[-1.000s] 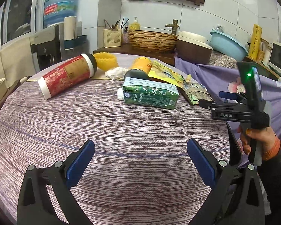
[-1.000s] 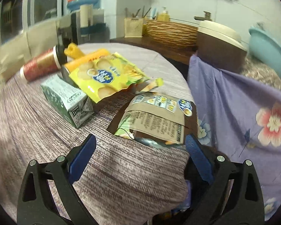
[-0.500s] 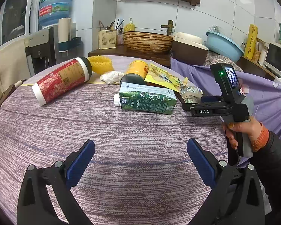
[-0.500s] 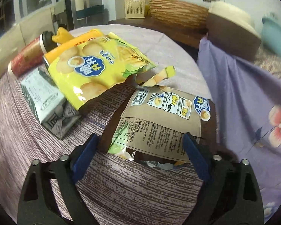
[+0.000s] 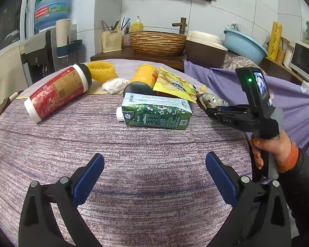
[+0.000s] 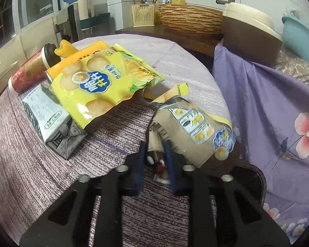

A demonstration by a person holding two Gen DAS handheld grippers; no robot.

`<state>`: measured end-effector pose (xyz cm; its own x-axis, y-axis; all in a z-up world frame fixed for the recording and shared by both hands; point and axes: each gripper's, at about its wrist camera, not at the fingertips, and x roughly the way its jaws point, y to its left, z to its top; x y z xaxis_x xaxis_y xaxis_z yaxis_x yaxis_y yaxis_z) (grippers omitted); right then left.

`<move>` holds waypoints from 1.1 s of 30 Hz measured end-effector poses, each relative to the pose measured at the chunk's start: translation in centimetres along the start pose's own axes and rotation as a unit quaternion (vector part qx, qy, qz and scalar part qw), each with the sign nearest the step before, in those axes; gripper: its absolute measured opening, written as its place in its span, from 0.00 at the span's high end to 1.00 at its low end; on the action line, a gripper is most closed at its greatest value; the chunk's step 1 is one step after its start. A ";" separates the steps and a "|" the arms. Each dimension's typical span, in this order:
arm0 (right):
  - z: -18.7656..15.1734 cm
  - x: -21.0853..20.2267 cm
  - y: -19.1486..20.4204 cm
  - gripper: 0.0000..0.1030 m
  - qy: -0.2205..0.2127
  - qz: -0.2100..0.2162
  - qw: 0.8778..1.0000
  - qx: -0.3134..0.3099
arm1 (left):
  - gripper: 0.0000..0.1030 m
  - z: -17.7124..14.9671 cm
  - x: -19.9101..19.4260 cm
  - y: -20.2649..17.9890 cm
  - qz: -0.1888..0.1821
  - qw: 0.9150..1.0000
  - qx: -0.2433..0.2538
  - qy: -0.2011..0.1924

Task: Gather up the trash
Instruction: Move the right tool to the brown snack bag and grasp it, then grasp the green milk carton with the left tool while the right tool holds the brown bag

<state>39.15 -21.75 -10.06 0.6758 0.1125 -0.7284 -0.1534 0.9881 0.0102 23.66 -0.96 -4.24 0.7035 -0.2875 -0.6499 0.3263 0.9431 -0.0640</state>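
Table (image 5: 134, 144) fills both views, trash clustered upper centre. Red canister (image 5: 57, 92) upper left and green carton (image 5: 156, 113) centre are rigid and want a grip across the body. Yellow snack bag (image 6: 96, 82) is light and crinkly. My right gripper (image 6: 154, 154), lower centre of its view, is closing on the near edge of the brown pouch (image 6: 187, 127), film bunched between the pads. It's thin, slippery and floppy, so pinch the crumpled edge. My left gripper (image 5: 152, 177) hangs wide, empty.
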 end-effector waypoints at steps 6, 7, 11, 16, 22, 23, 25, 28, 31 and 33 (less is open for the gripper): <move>-0.8 -1.4 0.1 0.88 -0.012 0.003 1.000 0.002 | 0.05 1.6 1.3 -1.0 0.008 1.000 0.015 0.007; -0.9 -2.0 0.1 0.88 -0.017 0.003 1.000 0.004 | 0.05 1.8 1.4 -1.3 0.010 1.000 0.019 0.006; -1.4 -3.8 -0.2 0.88 -0.034 0.006 0.999 0.012 | 0.05 3.4 2.5 -2.9 0.015 0.999 0.048 0.006; -2.2 -6.1 -1.2 0.88 -0.048 0.016 0.998 0.030 | 0.05 4.9 5.6 -6.8 0.062 0.989 0.132 0.005; -3.0 -8.9 -3.1 0.88 -0.064 0.019 0.997 0.050 | 0.05 6.0 9.9 -11.2 0.133 0.963 0.231 0.026; -3.3 -9.4 -3.6 0.88 -0.067 0.021 0.996 0.056 | 0.05 6.1 10.9 -11.9 0.152 0.956 0.248 0.031; -3.6 -10.1 -4.1 0.88 -0.070 0.023 0.995 0.062 | 0.08 6.1 12.2 -12.7 0.174 0.945 0.273 0.039; -4.2 -11.0 -5.1 0.88 -0.074 0.024 0.995 0.070 | 0.19 6.4 14.2 -12.8 0.182 0.941 0.279 0.064; -4.8 -11.6 -5.8 0.88 -0.076 0.026 0.994 0.077 | 0.30 7.1 15.1 -12.4 0.182 0.944 0.266 0.069; -5.2 -11.8 -6.1 0.88 -0.078 0.026 0.994 0.079 | 0.33 7.8 15.1 -12.0 0.180 0.949 0.249 0.063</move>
<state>28.37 -29.67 -5.04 0.7754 0.1659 -0.6093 -0.0844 0.9834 0.1604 35.33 -17.94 -7.37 0.7556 0.0903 -0.6487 0.3593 0.7710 0.5258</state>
